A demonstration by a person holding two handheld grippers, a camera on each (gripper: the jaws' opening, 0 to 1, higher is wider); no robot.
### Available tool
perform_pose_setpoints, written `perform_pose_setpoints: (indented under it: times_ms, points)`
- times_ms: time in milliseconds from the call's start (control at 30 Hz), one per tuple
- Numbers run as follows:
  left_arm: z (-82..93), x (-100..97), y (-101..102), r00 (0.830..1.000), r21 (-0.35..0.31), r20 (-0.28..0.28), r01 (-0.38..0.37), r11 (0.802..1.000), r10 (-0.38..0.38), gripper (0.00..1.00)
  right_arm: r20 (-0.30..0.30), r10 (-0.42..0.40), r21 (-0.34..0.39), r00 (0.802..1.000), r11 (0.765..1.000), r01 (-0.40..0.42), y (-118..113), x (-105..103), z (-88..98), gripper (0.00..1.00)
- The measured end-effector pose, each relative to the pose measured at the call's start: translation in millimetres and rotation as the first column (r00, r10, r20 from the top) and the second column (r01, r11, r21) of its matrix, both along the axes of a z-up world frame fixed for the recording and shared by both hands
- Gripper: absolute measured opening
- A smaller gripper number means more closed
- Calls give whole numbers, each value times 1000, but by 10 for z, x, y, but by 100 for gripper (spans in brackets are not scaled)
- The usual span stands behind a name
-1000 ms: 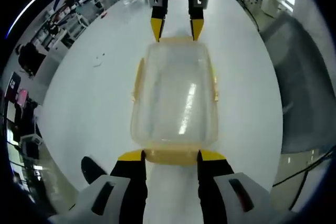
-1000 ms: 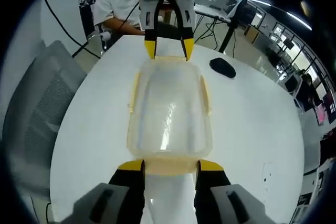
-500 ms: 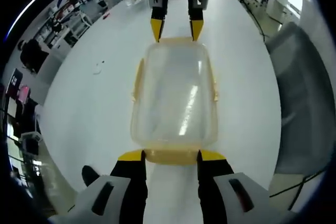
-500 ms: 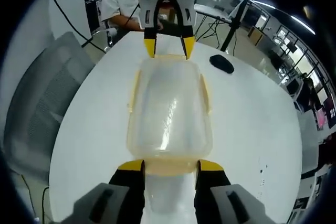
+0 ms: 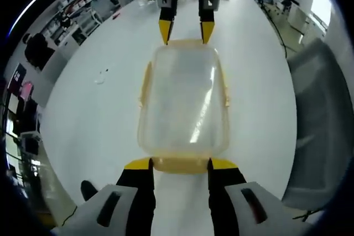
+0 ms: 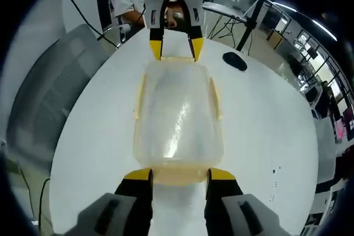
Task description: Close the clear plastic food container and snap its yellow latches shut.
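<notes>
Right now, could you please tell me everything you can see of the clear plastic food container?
The clear plastic food container is a rounded rectangular tub of see-through, faintly yellowish plastic with its lid on and glare on top. It lies flat on the white table. Yellow latches run along its two long sides and both short ends. The left gripper brackets one end latch, the right gripper the opposite one; actual contact cannot be told.

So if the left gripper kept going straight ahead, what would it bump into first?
The left gripper already has the yellow latch at the near end of the clear box between its jaws, so it would likely push that latch first.
</notes>
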State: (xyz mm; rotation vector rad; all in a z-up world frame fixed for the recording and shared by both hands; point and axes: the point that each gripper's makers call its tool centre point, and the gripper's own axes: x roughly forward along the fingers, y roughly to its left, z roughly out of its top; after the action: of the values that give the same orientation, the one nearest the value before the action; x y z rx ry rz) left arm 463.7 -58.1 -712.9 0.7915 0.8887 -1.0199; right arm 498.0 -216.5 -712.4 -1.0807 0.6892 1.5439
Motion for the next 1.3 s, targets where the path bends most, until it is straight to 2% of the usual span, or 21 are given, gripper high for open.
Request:
perform_pose_setpoints:
  times_ms: [600, 1000, 1300]
  points:
    - [49, 110, -421, 1000, -17, 13, -22, 1000, 22, 34, 7, 14, -15, 1000, 1000, -14, -407, 143, 11, 34]
    - [11, 197, -695, 1000, -26, 10, -28, 999, 29, 34, 3, 18, -40, 1000, 999, -18, -672, 249, -38, 34]
    - [-7, 230, -805, 999, -38, 7, -49, 998, 49, 34, 2, 31, -45, 1000, 998, -31, -779, 332, -71, 34]
